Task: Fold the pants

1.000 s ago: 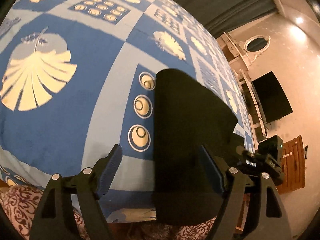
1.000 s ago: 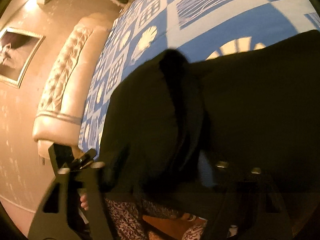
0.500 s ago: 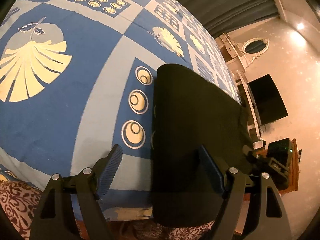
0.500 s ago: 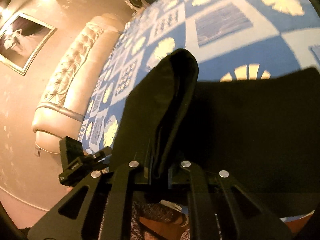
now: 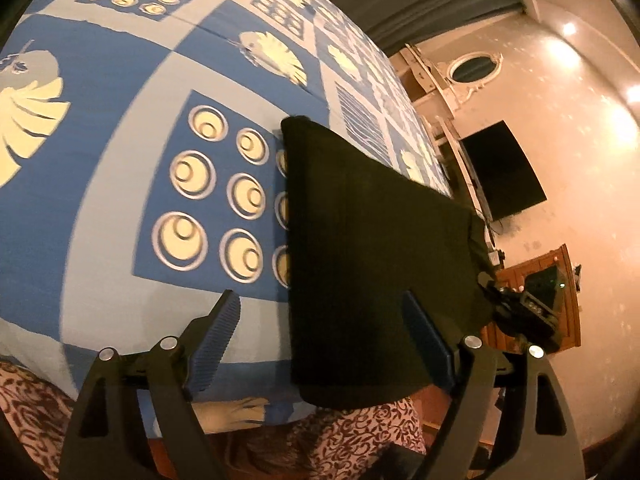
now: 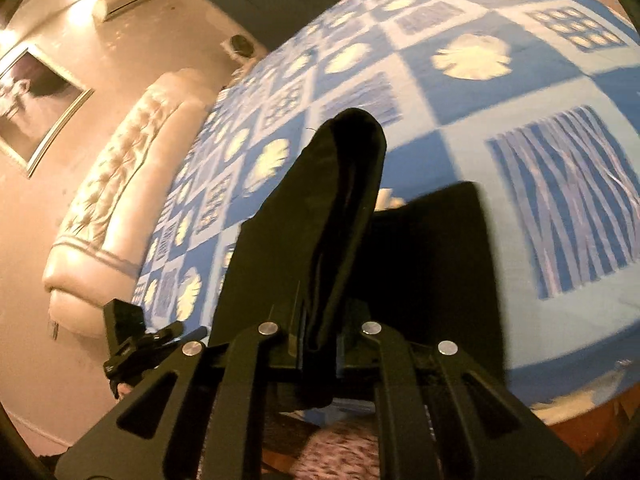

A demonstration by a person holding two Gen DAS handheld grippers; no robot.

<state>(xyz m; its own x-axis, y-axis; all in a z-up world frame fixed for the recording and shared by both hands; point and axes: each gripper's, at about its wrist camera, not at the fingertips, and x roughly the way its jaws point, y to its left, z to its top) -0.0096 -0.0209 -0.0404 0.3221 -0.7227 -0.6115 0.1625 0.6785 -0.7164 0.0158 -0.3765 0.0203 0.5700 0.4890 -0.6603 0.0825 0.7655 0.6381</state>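
The black pants (image 5: 372, 256) lie folded flat near the front edge of the bed, hanging slightly over it. My left gripper (image 5: 320, 340) is open above the pants' left front corner, its fingers (image 5: 216, 336) apart and holding nothing. My right gripper (image 6: 318, 344) is shut on a raised fold of the black pants (image 6: 332, 216), which stands up from the flat part (image 6: 436, 280). The right gripper also shows at the pants' right edge in the left wrist view (image 5: 532, 308).
The bed has a blue and white patterned cover (image 5: 120, 152). A tufted cream headboard (image 6: 120, 200) is at the left. A dark TV (image 5: 504, 172) and a wooden cabinet (image 5: 560, 296) stand by the wall on the right. A patterned rug (image 5: 360, 436) lies below the bed edge.
My right gripper closed on the pants' edge and lifted it into an upright fold. My left gripper stayed open and shifted a little relative to the pants.
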